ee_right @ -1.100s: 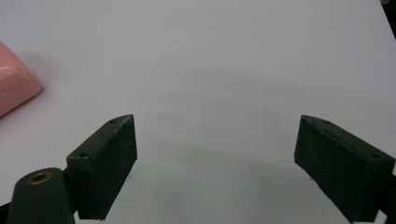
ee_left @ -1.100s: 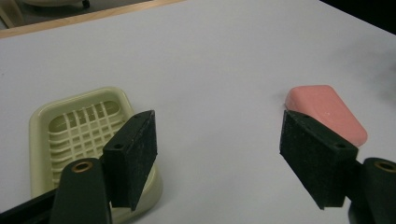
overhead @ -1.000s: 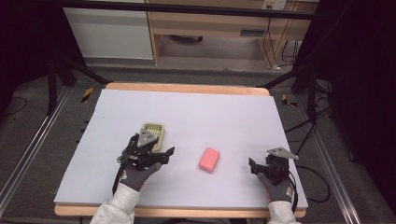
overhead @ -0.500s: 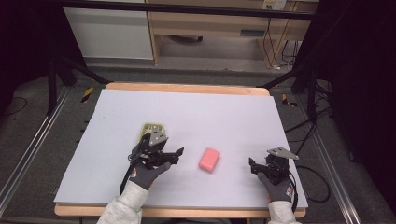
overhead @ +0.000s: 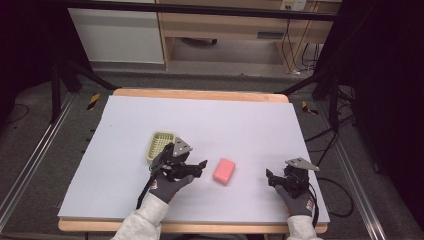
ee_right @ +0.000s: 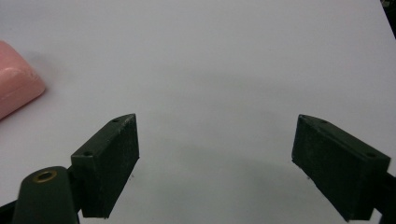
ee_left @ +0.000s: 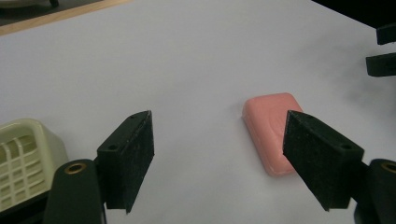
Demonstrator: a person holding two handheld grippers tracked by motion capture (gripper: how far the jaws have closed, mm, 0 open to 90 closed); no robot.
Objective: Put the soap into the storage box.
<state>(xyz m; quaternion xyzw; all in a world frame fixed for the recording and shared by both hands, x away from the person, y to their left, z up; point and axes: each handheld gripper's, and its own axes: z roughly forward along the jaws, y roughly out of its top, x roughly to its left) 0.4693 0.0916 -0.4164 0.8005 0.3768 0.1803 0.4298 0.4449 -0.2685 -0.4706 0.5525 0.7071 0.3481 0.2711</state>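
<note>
A pink bar of soap (overhead: 224, 171) lies flat on the white tabletop (overhead: 250, 125), right of centre at the front. My left gripper (overhead: 201, 168) is just left of it and points at it. Its jaws have just been opening and stand open with nothing between them. In the left gripper view the soap (ee_left: 273, 133) lies ahead, partly behind one jaw of my left gripper (ee_left: 217, 126). A pale yellow slatted soap dish (overhead: 159, 146) sits behind the left hand. My right gripper (overhead: 270, 178) rests open and empty at the front right, and the soap (ee_right: 14, 79) lies off to its left.
The tabletop has a wooden rim (overhead: 200, 94) at the far side. Beyond it stand a white cabinet (overhead: 117, 32) and a wooden shelf unit (overhead: 225, 25). Black frame legs (overhead: 75, 75) and cables (overhead: 340, 190) flank the table. My right gripper (ee_left: 383, 49) shows far off in the left gripper view.
My left gripper has moved right, away from the soap dish and toward the pink soap, and its jaws have spread wider. The right hand, soap and dish have not moved.
</note>
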